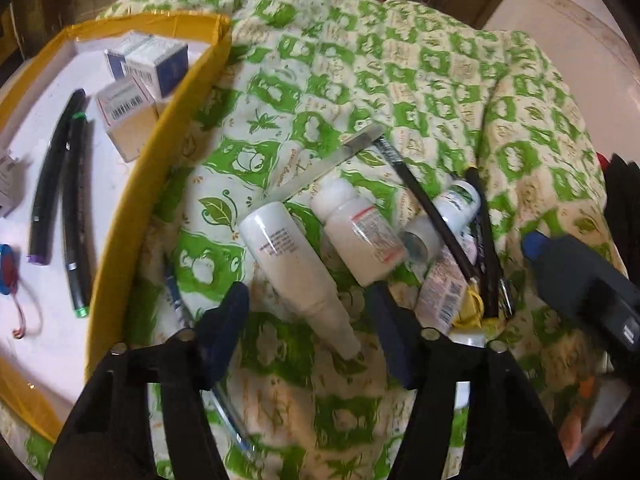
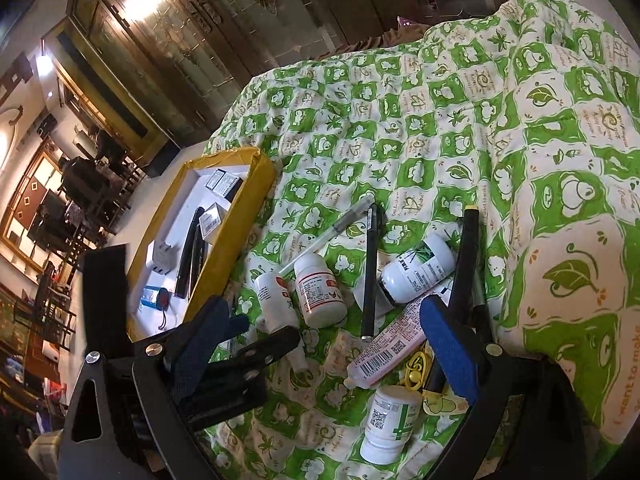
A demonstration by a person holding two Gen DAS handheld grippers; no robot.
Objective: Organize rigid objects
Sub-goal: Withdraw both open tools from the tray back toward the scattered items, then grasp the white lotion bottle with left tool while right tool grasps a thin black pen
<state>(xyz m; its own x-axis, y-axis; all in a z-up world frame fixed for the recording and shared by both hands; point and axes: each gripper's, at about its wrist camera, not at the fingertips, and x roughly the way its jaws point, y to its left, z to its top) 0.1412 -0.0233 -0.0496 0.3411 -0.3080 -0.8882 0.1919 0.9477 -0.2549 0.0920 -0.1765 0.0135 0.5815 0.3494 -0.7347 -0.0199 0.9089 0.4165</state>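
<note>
Here the left gripper (image 1: pixel 308 312) stands with jaws apart astride the nozzle end of a white spray bottle (image 1: pixel 296 264) lying on the green quilt (image 1: pixel 360 80) — pads not touching it. Right gripper (image 2: pixel 332 340), jaws wide, nothing held. Yellow-rimmed box (image 1: pixel 132 208) at nine o'clock — markers (image 1: pixel 60 184) and cartons (image 1: pixel 132 116) inside.

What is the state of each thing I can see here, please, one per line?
Left gripper: open, astride the spray bottle, pads not pressing.
Right gripper: open, holding nothing.
Spray bottle: lying on the quilt.
Red-label bottle: lying, capped.
Yellow box: open-topped, holding markers and cartons.
Pink tube: lying flat.
</note>
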